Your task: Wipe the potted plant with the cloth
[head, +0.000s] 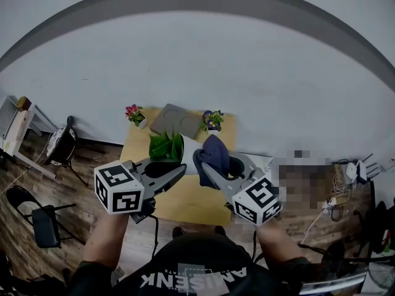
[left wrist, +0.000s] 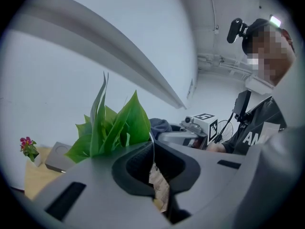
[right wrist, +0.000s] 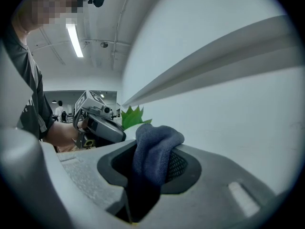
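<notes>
A potted plant (head: pixel 165 145) with broad green leaves stands in a white pot (head: pixel 190 156) near the middle of the wooden table (head: pixel 191 203). My left gripper (head: pixel 183 167) reaches it from the left. Its jaws are shut on the thin white pot rim, with the leaves (left wrist: pixel 114 128) rising just above them. My right gripper (head: pixel 202 165) is shut on a dark blue cloth (head: pixel 215 153), close to the right of the pot. The cloth (right wrist: pixel 155 147) bunches up over the jaws. In the right gripper view the leaves (right wrist: pixel 133 116) show behind the left gripper (right wrist: pixel 97 123).
A small pink-flowered pot (head: pixel 134 114) and a purple-flowered pot (head: pixel 213 121) stand at the table's far edge. A grey pad (head: pixel 176 119) lies between them. A pale wall rises behind. Chairs (head: pixel 43 224) stand on the floor at left, cables (head: pixel 336 190) at right.
</notes>
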